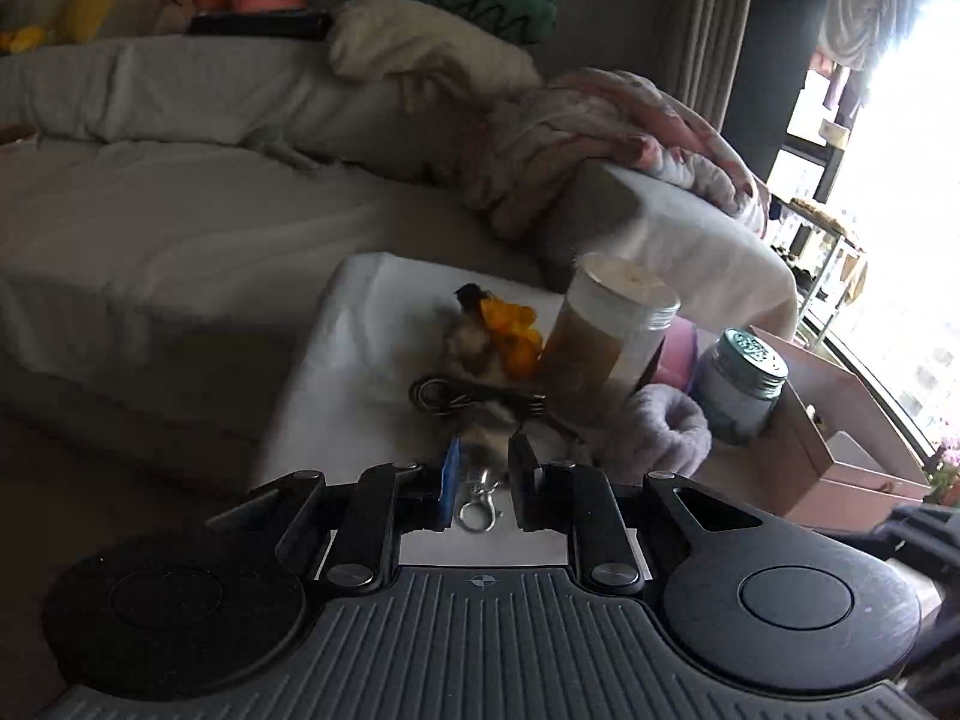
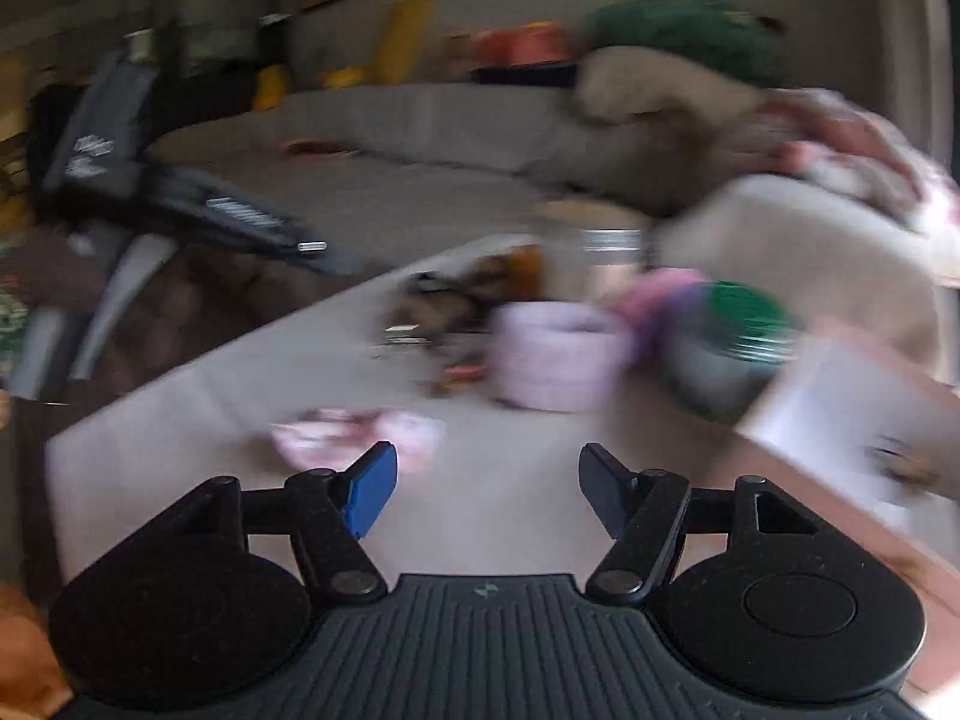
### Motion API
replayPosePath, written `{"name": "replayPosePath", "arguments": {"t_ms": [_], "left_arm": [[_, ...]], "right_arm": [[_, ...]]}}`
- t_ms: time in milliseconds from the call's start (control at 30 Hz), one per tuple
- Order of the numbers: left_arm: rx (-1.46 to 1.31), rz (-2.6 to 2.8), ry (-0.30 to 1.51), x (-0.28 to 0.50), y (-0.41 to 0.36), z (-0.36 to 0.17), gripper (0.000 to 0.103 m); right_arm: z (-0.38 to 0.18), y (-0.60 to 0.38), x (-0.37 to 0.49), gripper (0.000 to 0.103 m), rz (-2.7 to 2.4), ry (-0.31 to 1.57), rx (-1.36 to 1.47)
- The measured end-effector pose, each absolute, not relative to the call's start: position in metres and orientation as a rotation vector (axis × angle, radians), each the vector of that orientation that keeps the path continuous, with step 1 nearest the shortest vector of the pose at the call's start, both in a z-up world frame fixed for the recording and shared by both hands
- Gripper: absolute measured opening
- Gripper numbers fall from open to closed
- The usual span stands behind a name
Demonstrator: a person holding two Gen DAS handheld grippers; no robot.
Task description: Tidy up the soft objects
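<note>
Left gripper nipping furry keychain above clasp; light, floppy, best held by fur. Right gripper gaping, empty, near scrunchie.

- Grey sofa ran along the back wall
- Beige curtain hung beside a bright, overexposed window
- Metal shelving rack stood near the glass

**Count, items around the white table**

On white table: 2 lidded jars – tall clear one, short green-lid one just right of it. 1 lilac fluffy band in front of them. 1 furry keychain toy left of tall jar. 1 pink scrunchie at table's near edge.
</note>
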State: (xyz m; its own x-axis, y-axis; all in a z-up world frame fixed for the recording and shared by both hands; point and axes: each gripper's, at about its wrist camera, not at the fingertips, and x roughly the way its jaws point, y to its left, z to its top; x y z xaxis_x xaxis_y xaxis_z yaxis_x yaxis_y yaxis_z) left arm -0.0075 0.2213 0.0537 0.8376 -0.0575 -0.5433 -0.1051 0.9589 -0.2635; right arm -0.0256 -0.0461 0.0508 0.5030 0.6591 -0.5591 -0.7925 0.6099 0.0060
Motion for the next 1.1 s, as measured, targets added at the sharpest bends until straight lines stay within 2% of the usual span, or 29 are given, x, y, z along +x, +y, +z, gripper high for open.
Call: {"name": "replayPosePath", "arguments": {"t_ms": [200, 500, 633, 967, 1100], "left_arm": [[-0.207, -0.092, 0.619, -0.002, 0.19, 0.04, 0.02], [-0.129, -0.129, 0.705, 0.059, 0.15, 0.023, 0.02], [-0.093, -0.102, 0.757, 0.072, 0.143, 0.012, 0.023], [-0.014, -0.107, 0.72, 0.073, 0.137, 0.008, 0.025], [0.01, -0.116, 0.71, 0.062, 0.138, 0.008, 0.022]], "right_arm": [[0.036, -0.013, -0.029, 0.068, 0.905, 0.588, -0.296], [0.026, -0.044, -0.022, 0.068, 0.842, 0.618, -0.216], [0.022, -0.048, -0.02, 0.068, 0.85, 0.631, -0.197], [0.016, -0.048, -0.012, 0.068, 0.863, 0.682, -0.165], [0.015, -0.048, -0.011, 0.071, 0.861, 0.683, -0.161]]}}
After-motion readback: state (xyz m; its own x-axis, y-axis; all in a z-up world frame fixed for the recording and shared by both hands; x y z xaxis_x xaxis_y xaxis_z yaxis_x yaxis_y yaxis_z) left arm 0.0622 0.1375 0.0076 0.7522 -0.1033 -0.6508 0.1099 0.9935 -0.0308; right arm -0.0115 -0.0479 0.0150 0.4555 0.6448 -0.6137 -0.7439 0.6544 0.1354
